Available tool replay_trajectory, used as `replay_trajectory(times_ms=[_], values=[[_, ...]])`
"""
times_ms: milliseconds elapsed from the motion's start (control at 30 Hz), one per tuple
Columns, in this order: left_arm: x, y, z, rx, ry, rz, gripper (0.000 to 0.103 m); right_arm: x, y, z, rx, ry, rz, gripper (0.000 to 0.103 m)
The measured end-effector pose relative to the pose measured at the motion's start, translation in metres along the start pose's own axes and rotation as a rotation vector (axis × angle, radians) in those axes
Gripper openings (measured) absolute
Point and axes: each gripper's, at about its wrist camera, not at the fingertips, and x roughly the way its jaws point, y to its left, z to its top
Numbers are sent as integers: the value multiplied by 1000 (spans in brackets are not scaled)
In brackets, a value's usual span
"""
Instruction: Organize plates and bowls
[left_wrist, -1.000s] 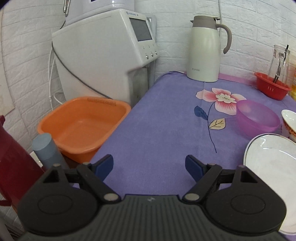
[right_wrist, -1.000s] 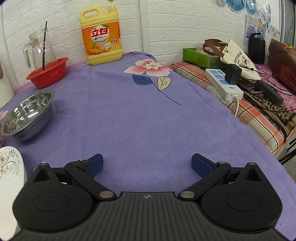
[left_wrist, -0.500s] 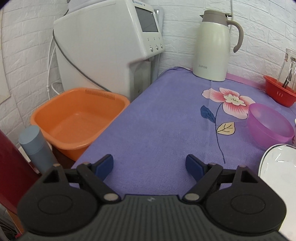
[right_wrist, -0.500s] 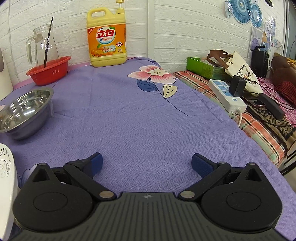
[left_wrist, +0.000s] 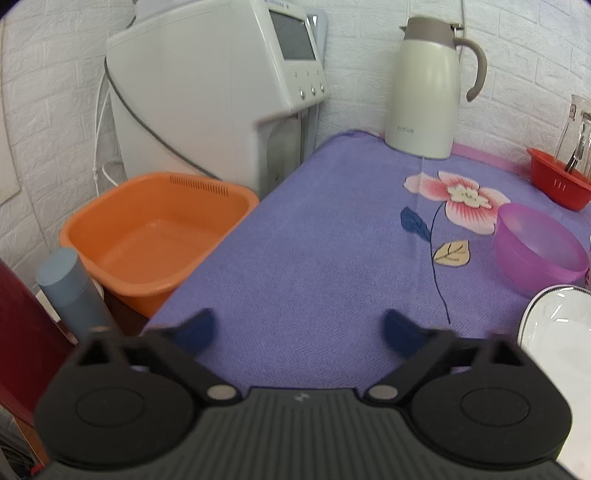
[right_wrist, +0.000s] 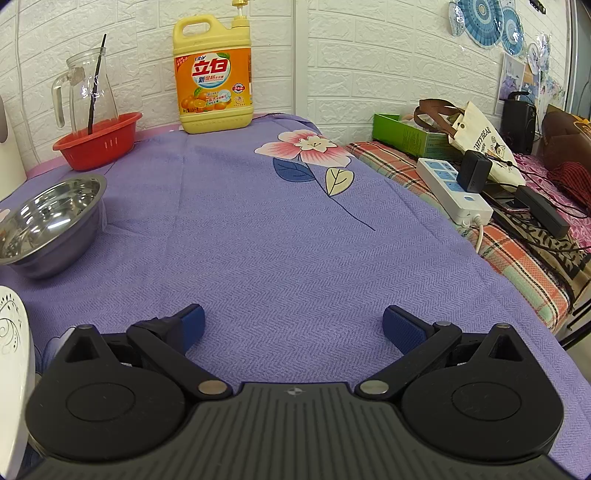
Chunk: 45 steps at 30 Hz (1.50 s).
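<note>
A translucent purple bowl (left_wrist: 539, 249) sits on the purple cloth at the right of the left wrist view, with a white plate (left_wrist: 557, 328) just in front of it at the right edge. My left gripper (left_wrist: 299, 332) is open and empty over bare cloth, left of the plate. In the right wrist view a steel bowl (right_wrist: 48, 225) sits at the far left, and a white patterned plate (right_wrist: 11, 365) is cut off by the left edge. My right gripper (right_wrist: 293, 326) is open and empty over bare cloth, right of that plate.
An orange basin (left_wrist: 155, 236), a grey bottle (left_wrist: 74, 288) and a white machine (left_wrist: 221, 92) stand off the table's left side. A thermos jug (left_wrist: 424, 88) and a red basket (right_wrist: 98, 140) with a glass pitcher stand at the back. A detergent bottle (right_wrist: 214, 77) and a power strip (right_wrist: 454, 192) are to the right.
The left gripper's view has swung left: the plate and purple bowl slid toward the right edge. The right gripper's view has tilted up a little. Both grippers stayed open.
</note>
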Motion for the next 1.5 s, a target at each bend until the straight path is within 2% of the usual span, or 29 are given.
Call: replay_trajectory(times_ms=[1100,1167,1233,1300,1400,1500], values=[[0,-1,0,13,-1,-11,103,1,1,1,-8,4,9,103],[-14,0,2,9,-28,-20,101,-7,-4,2,37,20,1,103],[-47,-1,4,7,-136,-38,103,-37,-9,-1,107,-41,47,103],[-80,-7,6,32,-201,-68,103,-72,-5,-6,99,-99,89,103],[-115,-25,-1,71,-216,-108,103,-111,11,-17,35,-129,163,103],[-138,-43,-20,99,-190,-173,103,-130,36,-32,-44,-71,281,103]])
